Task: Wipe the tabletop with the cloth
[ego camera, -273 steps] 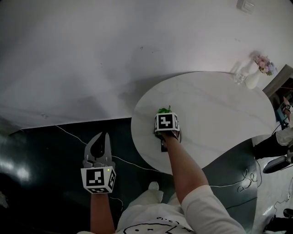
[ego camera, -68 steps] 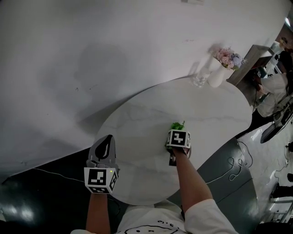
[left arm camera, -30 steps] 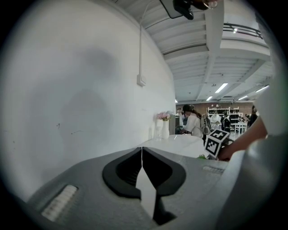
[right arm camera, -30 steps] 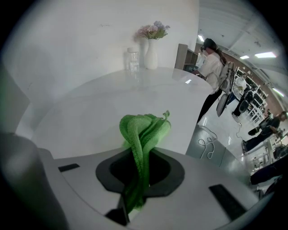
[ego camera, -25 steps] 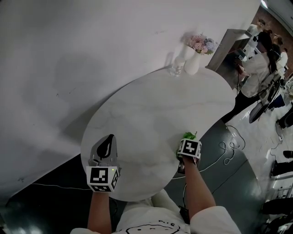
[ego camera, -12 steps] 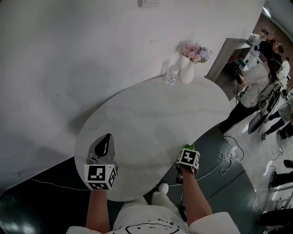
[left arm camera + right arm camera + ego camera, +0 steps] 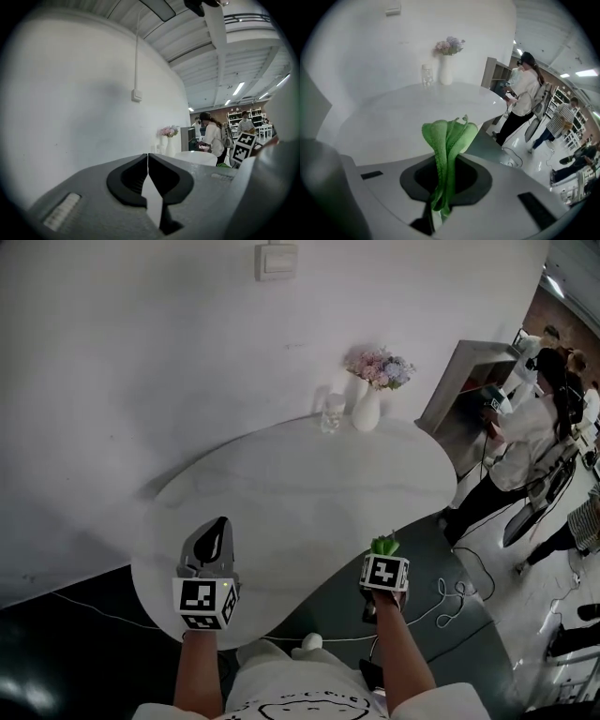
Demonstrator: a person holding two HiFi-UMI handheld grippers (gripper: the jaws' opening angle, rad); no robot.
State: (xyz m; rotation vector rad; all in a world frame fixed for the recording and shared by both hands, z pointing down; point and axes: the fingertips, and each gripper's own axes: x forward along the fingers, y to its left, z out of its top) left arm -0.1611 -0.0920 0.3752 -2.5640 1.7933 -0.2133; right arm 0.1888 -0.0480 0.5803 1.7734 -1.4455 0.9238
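Note:
A white oval table [image 7: 281, 493] stands against a white wall. My right gripper [image 7: 383, 549] is shut on a bunched green cloth [image 7: 384, 545] and hangs off the table's near right edge, above dark floor. In the right gripper view the green cloth [image 7: 447, 140] sticks up from between the jaws, which are closed on it, with the table [image 7: 393, 117] beyond. My left gripper [image 7: 214, 538] is shut with nothing in it and hovers over the table's near left part. In the left gripper view my left gripper [image 7: 148, 161] has its jaws pressed together.
A white vase of flowers [image 7: 367, 390] and a clear glass [image 7: 330, 413] stand at the table's far edge. A grey cabinet [image 7: 459, 390] and several people [image 7: 534, 427] are at the right. Cables [image 7: 459, 592] lie on the dark floor. A wall switch [image 7: 277, 261] sits above.
My right gripper with the cloth has slid from the tabletop off its near right edge. The head view has pulled back and tilted up. The left gripper has stayed shut.

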